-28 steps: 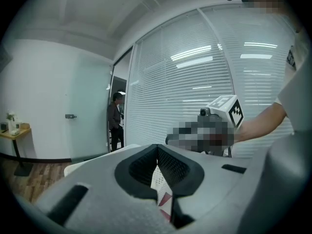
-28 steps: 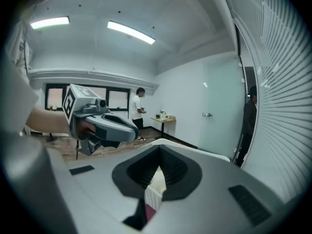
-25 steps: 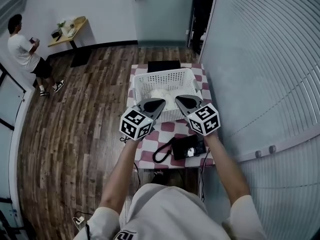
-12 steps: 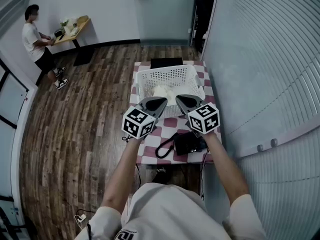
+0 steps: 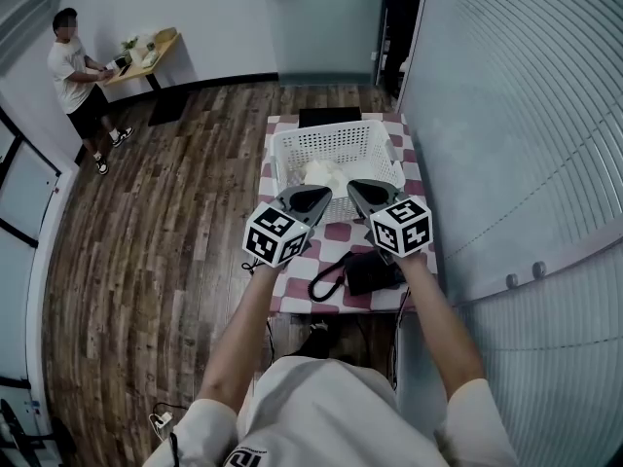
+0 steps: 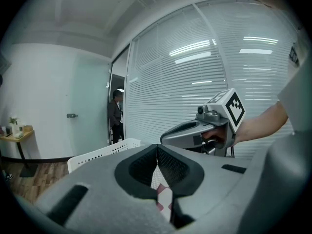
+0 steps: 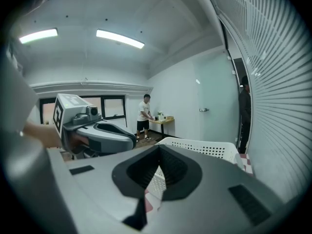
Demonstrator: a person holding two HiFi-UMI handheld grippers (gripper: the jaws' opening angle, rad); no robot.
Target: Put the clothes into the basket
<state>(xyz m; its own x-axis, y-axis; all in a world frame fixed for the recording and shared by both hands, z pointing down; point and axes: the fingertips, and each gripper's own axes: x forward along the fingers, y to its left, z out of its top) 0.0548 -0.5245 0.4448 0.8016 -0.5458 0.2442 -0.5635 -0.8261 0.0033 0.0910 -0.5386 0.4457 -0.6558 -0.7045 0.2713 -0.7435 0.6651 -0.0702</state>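
Left tool (image 5: 314, 197) and right tool (image 5: 357, 190) closed, empty, parked short of basket (image 5: 341, 136): clothes (image 5: 326, 174) already inside, job likely done.

Head view steeply down (basket (image 5: 336, 142) shared).

In the head view the left gripper (image 5: 324, 194) and right gripper (image 5: 354, 186) cover the near wall of the basket (image 5: 336, 142) and the near part of the pale clothes (image 5: 324, 172) inside it. The black thing (image 5: 365, 273) at the near end of the table (image 5: 331, 243) lies partly under the right gripper, and what it is cannot be told. The items (image 5: 131, 52) on the far-left side table (image 5: 156, 45) are too small to name. In the left gripper view only the basket's rim shows above the gripper's body.
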